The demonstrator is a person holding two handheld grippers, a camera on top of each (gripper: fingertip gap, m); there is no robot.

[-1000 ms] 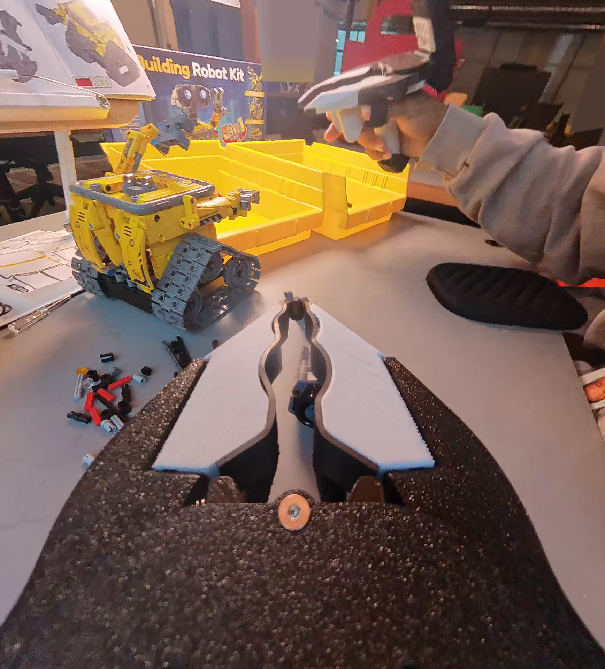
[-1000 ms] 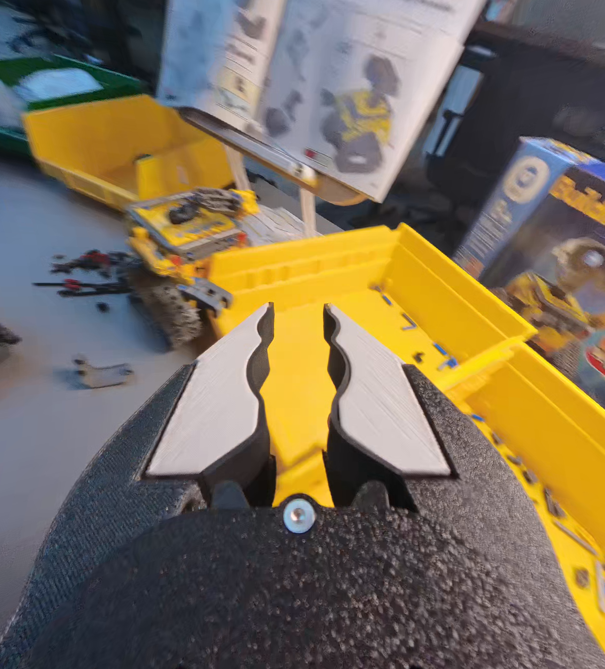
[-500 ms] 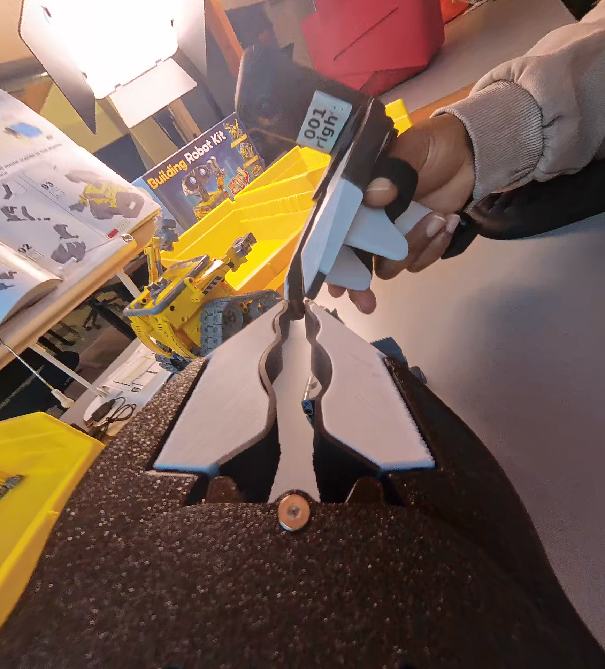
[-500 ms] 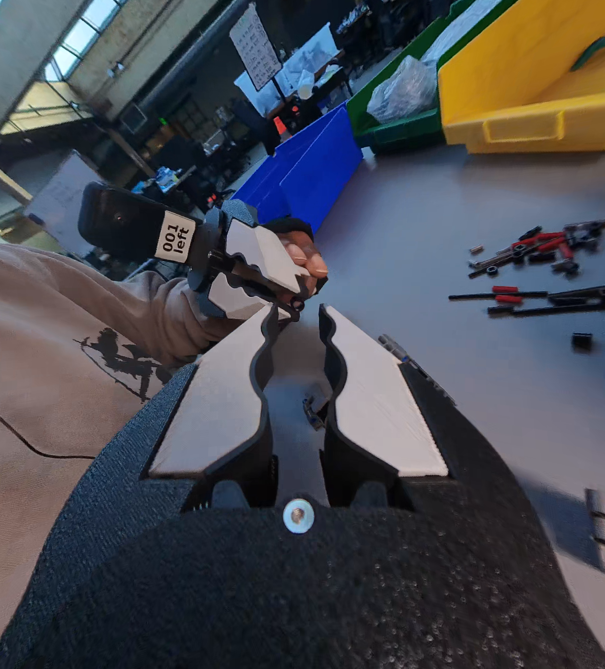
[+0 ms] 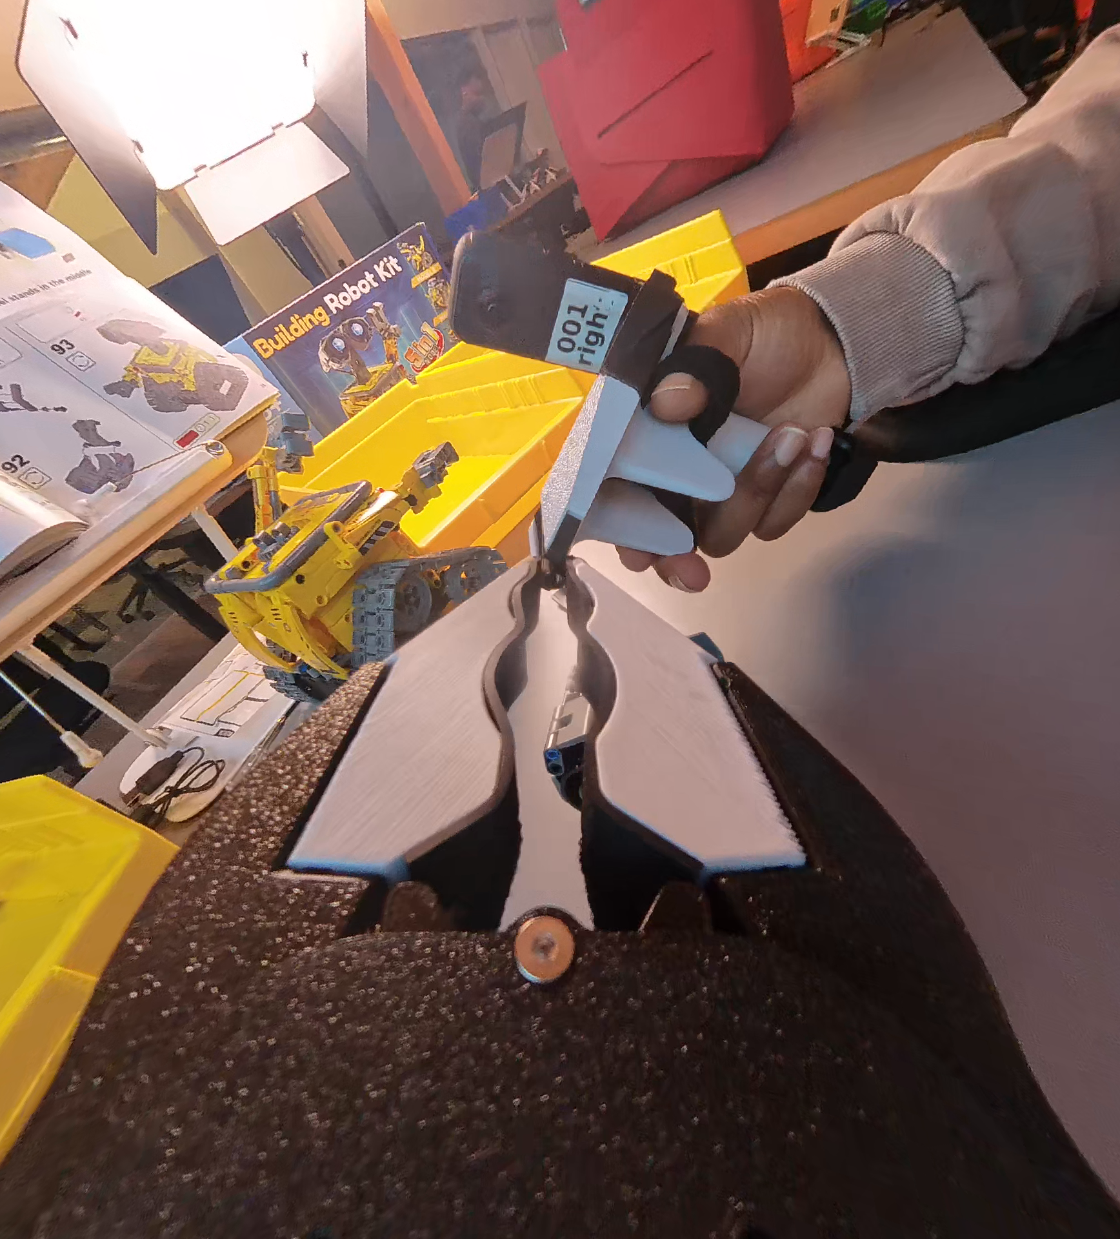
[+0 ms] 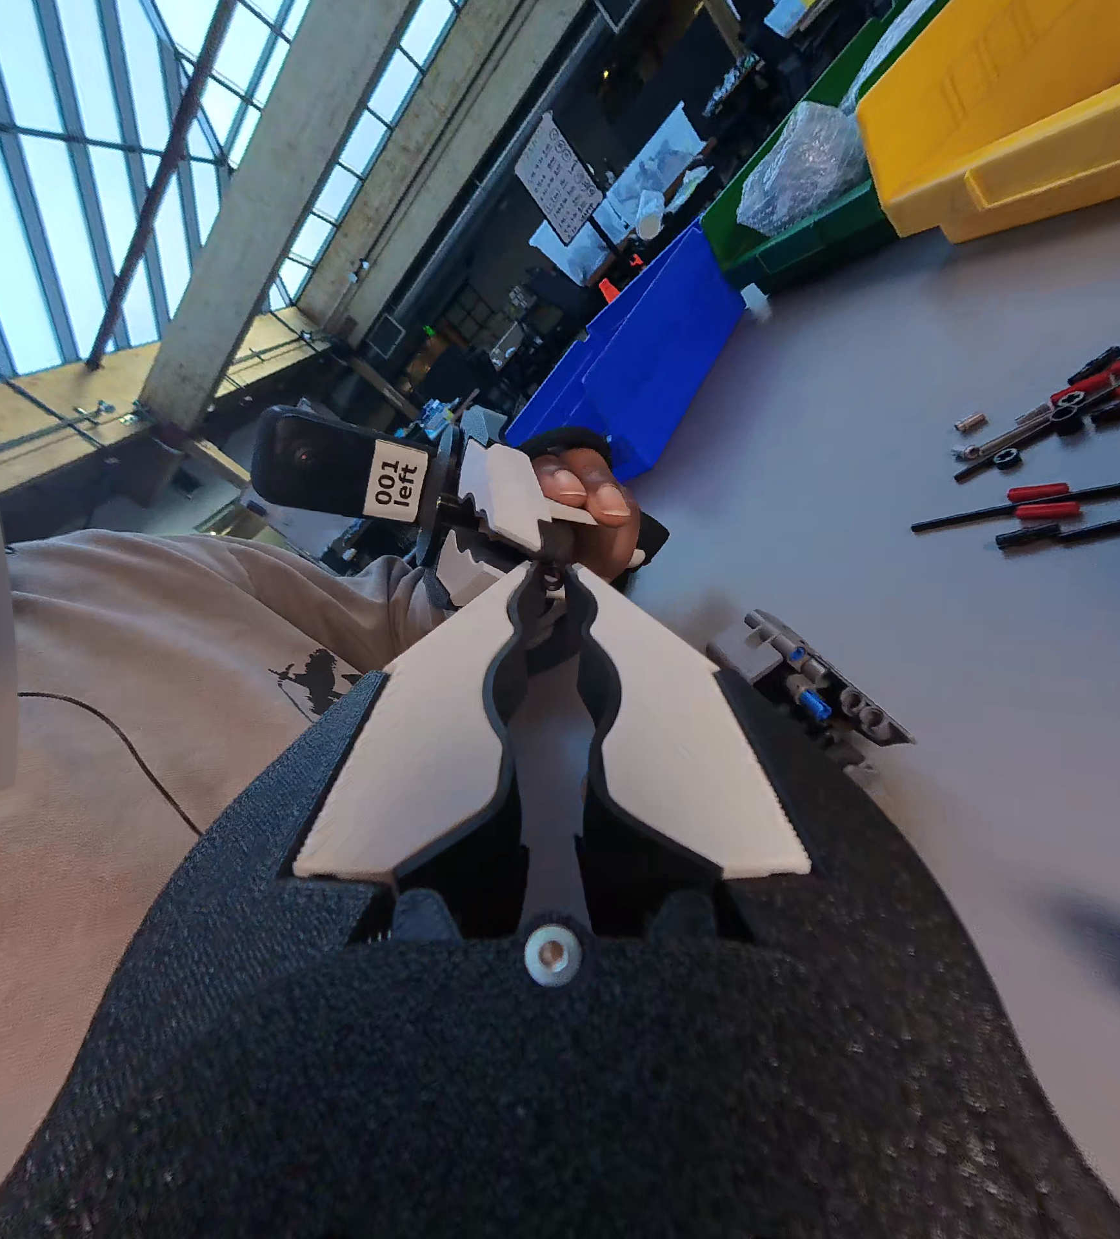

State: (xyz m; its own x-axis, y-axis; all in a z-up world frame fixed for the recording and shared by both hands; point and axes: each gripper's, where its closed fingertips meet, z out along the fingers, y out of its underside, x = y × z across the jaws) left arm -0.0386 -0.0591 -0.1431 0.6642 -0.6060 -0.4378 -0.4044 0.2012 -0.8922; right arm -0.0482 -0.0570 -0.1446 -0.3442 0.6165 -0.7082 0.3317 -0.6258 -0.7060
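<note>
My left gripper point(image 5: 549, 575) is shut, its tips pinching a small black part point(image 5: 552, 580) above the grey table point(image 5: 946, 737). My right gripper point(image 6: 550, 578) faces it tip to tip and is shut on the same small black part point(image 6: 552, 584). In the left wrist view the right gripper point(image 5: 547, 553) comes down from above, held by a hand point(image 5: 765, 402). In the right wrist view the left gripper point(image 6: 554, 546) is held by a hand point(image 6: 584, 489). A grey assembly with blue pins point(image 6: 812, 690) lies on the table under them, and it also shows between the left fingers point(image 5: 564, 737).
A yellow tracked robot model point(image 5: 316, 590) stands at the left, before yellow bins point(image 5: 497, 429), a kit box point(image 5: 356, 335) and an open instruction booklet point(image 5: 75, 416). Another yellow bin point(image 5: 21, 905) is at lower left. Loose red and black pins point(image 6: 1080, 429) and a blue bin point(image 6: 644, 362) lie beyond. The grippers are tip to tip, or close to it.
The right gripper swung from over the yellow bin to face the left one, then shut its open fingers on the part at the left tips. The left gripper rose and tilted.
</note>
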